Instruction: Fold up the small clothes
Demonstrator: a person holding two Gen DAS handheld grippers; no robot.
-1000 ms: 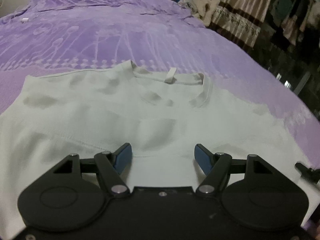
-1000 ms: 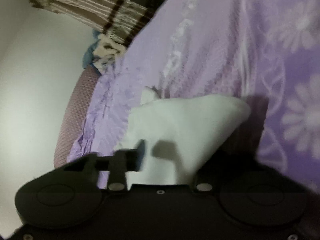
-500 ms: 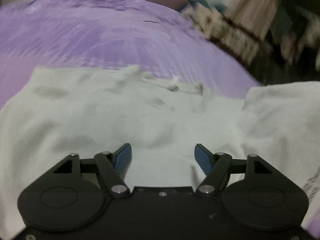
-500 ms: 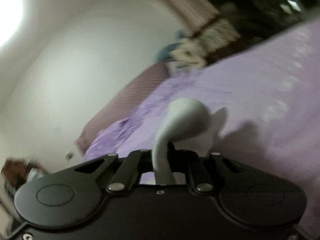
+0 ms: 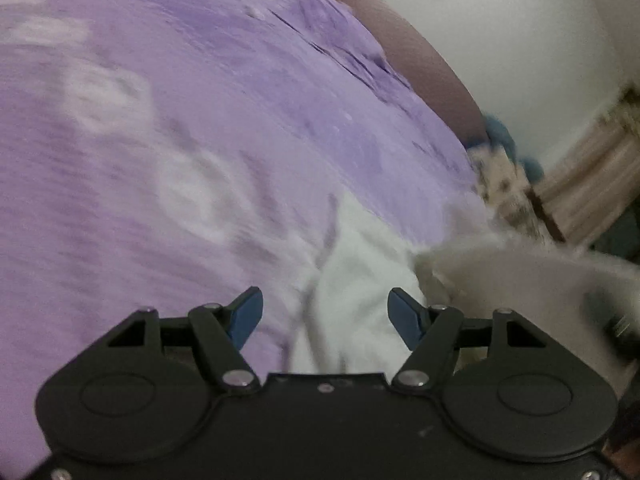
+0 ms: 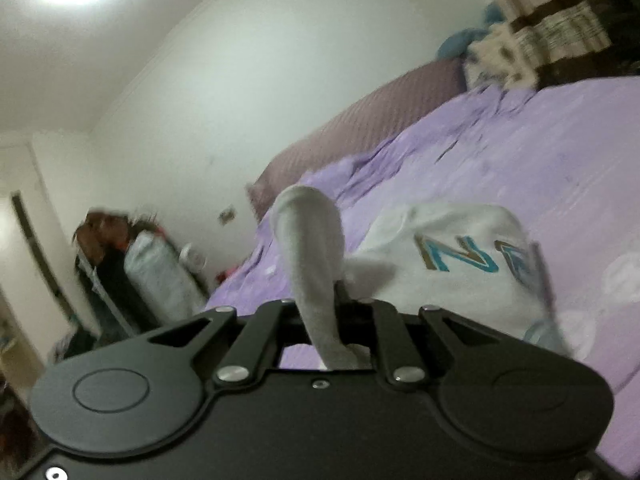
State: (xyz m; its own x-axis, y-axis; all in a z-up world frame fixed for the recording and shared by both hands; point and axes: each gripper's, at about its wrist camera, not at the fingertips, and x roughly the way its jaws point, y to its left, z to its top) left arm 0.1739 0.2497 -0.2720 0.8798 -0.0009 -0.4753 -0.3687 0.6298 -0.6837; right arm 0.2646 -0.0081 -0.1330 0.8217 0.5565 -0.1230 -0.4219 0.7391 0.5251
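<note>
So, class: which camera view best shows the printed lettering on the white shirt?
The right wrist view: the shirt shows its teal lettering there. The left wrist view shows only blurred plain white fabric, no print.

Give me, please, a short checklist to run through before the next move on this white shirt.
1. Right tongs shut on a fold of the white shirt: ok.
2. Left tongs open, nothing between them: ok.
3. Printed side showing in the right wrist view: ok.
4. Shirt lying flat on the purple bedspread: not ok, part is lifted.
5. Where the other edge of the shirt lies: cannot tell, picture blurred.
</note>
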